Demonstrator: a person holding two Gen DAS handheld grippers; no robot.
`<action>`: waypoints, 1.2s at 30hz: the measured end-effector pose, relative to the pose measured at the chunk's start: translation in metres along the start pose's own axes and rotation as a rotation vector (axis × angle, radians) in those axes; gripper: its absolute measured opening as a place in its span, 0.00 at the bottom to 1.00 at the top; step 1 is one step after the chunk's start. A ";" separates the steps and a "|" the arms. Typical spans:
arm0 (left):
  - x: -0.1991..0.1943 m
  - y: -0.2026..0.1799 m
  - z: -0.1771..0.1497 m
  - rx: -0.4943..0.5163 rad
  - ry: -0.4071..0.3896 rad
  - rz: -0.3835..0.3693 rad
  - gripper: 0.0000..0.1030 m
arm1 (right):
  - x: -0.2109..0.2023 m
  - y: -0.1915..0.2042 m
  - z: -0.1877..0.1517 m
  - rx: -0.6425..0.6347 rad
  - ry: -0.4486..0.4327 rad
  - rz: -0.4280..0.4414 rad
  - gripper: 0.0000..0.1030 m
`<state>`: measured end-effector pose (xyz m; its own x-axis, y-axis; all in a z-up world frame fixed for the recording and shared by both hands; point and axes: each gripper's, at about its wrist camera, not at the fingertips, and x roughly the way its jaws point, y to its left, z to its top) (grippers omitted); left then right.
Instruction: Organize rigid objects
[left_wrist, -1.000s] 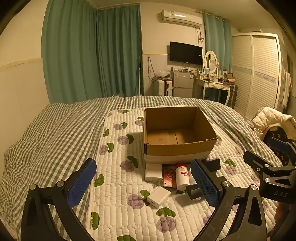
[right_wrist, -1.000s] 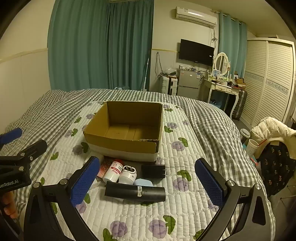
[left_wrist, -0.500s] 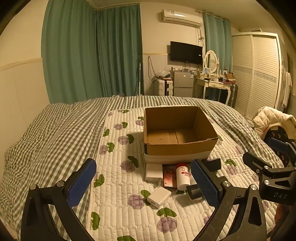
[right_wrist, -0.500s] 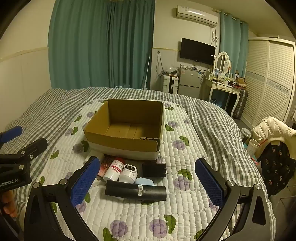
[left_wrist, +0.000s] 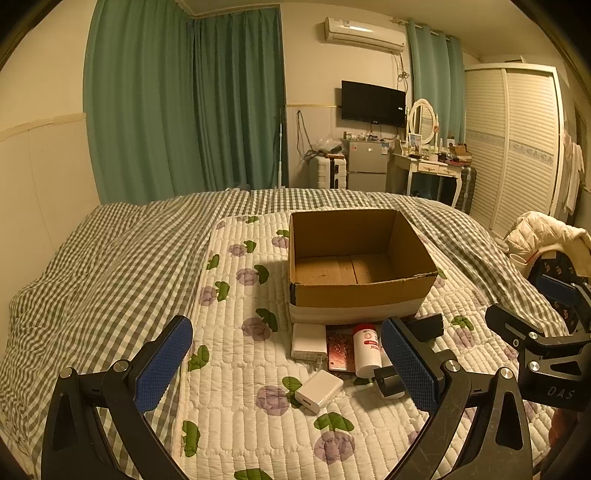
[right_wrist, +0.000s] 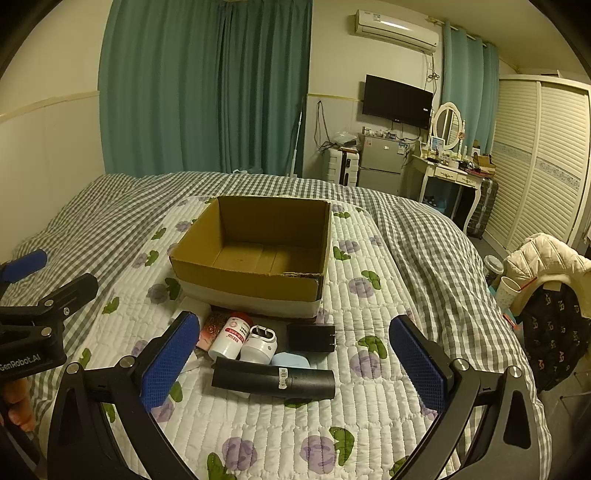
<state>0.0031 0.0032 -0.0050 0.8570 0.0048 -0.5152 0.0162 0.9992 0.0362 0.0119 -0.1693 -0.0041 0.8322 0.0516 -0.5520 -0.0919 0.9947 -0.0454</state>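
An empty cardboard box sits open on a quilted floral mat on the bed. In front of it lie a white bottle with a red cap, a white charger, a white block, a pink patterned card, a black cylinder, a black box, a white device and a pale blue item. My left gripper is open above the white charger. My right gripper is open above the black cylinder.
The floral mat lies on a checked duvet. A chair with a cream jacket stands at the bed's right side. A dressing table and a wardrobe stand behind.
Both views have shifted very slightly nearer the objects. Nothing on the bed has moved and both grippers remain open.
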 end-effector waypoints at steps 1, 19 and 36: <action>0.000 0.000 0.000 0.002 0.000 -0.001 1.00 | 0.000 0.000 0.000 -0.001 0.001 0.000 1.00; 0.002 0.002 -0.004 -0.002 0.004 0.002 1.00 | 0.001 0.002 0.000 -0.005 0.006 0.003 1.00; 0.003 0.001 -0.003 0.003 0.012 0.002 1.00 | 0.000 0.003 -0.002 -0.009 0.006 0.004 1.00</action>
<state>0.0044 0.0041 -0.0097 0.8510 0.0075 -0.5252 0.0159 0.9991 0.0401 0.0110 -0.1666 -0.0058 0.8283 0.0546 -0.5576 -0.0996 0.9937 -0.0506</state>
